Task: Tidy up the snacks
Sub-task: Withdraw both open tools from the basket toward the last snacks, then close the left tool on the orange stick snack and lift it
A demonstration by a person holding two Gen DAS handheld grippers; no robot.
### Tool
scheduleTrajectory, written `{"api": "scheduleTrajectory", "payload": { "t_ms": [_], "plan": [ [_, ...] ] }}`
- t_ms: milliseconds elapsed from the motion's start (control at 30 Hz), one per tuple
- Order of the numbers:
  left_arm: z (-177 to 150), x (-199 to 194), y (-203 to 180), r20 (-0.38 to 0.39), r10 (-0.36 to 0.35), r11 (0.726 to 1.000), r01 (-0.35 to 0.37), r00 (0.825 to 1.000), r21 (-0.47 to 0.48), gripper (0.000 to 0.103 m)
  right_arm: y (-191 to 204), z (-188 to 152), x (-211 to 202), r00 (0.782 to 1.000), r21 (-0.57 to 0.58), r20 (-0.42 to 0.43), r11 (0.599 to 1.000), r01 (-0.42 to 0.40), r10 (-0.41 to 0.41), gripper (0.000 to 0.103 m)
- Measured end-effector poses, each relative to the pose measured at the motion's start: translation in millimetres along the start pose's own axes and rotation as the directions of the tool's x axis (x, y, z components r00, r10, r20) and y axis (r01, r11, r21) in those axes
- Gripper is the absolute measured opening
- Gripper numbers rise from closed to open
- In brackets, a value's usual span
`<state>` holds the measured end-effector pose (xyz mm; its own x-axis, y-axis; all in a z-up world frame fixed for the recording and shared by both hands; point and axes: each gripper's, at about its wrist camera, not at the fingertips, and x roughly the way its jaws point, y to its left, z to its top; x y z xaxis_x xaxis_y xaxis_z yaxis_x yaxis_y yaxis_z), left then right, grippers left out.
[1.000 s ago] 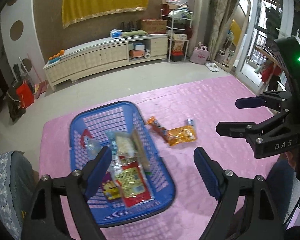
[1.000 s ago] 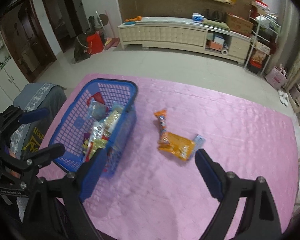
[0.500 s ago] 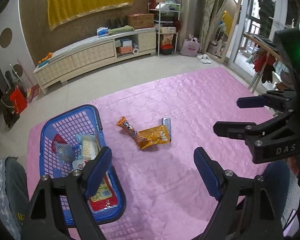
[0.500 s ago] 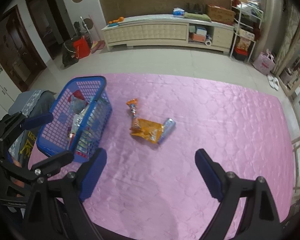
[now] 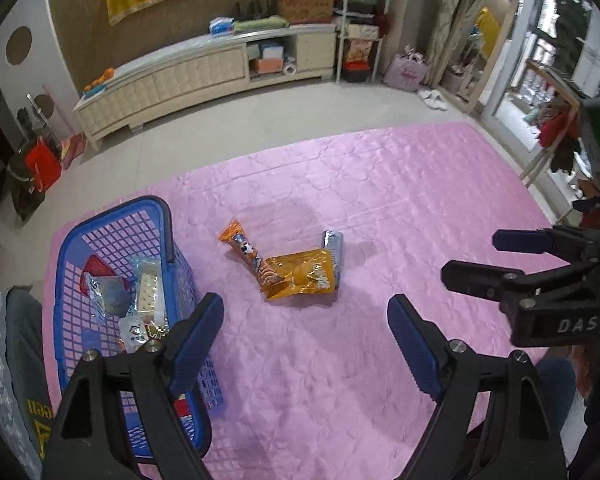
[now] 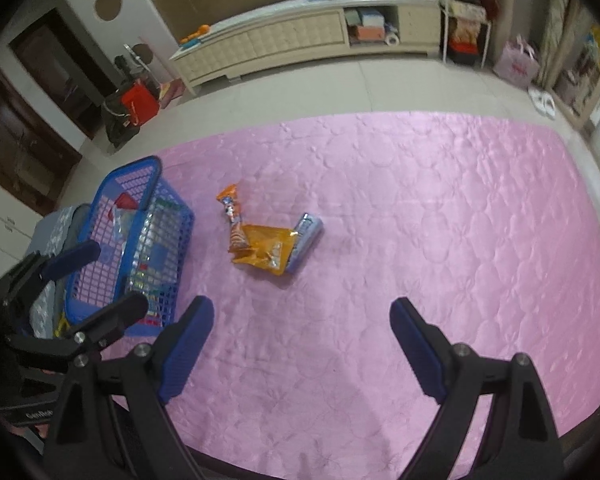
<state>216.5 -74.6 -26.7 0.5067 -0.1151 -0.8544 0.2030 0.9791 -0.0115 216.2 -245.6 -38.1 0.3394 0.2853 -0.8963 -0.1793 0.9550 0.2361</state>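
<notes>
Three snacks lie together mid-cloth: a flat orange packet (image 5: 300, 274) (image 6: 262, 249), a slim orange stick packet (image 5: 246, 252) (image 6: 233, 218) and a silver-blue bar (image 5: 334, 250) (image 6: 305, 236). Left of them stands a blue mesh basket (image 5: 156, 204) (image 6: 140, 172) with several wrapped snacks inside. My left gripper (image 5: 306, 342) hangs open above the cloth, nearer than the packets, its left finger beside the basket. My right gripper (image 6: 300, 344) is open too, nothing between its fingers; it also shows at the right of the left wrist view (image 5: 484, 256).
A pink quilted cloth (image 5: 380, 200) (image 6: 420, 200) covers the surface. Beyond it are a tiled floor, a long cream cabinet (image 5: 204, 76), shelves and a mirror. A person's grey sleeve (image 5: 8, 344) sits left of the basket.
Both views have swung right, off the basket: the basket slid to the left edge and the three loose snacks came toward the centre, between the fingers' line. Both grippers stayed open.
</notes>
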Motion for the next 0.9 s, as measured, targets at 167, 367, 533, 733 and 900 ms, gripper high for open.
{"api": "scheduleTrajectory", "payload": {
  "t_ms": [167,367,533,733,900],
  "plan": [
    [10,23,-2,-0.039,-0.007,1.000,0.007,0.999,-0.002,0.082,-17,14,19,1.000,0.057,-0.026,0.998,-0.013,0.015,0.092],
    [24,63,3,-0.112,0.007,0.998,-0.013,0.994,-0.053,0.082,-32,25,51,0.998,0.089,-0.064,0.996,-0.010,0.016,0.092],
    [33,92,9,-0.124,0.036,0.998,-0.043,0.992,-0.049,0.082,-42,32,74,0.998,0.096,-0.063,0.995,-0.010,0.016,0.092],
    [40,121,23,-0.151,0.044,0.992,-0.061,0.988,-0.109,0.065,-50,44,102,0.997,0.090,-0.069,0.996,-0.020,0.026,0.092],
    [41,151,27,-0.202,0.074,0.989,-0.098,0.977,-0.108,0.046,-50,48,124,0.996,0.080,-0.088,0.996,-0.026,0.033,0.092]
  ]
}}
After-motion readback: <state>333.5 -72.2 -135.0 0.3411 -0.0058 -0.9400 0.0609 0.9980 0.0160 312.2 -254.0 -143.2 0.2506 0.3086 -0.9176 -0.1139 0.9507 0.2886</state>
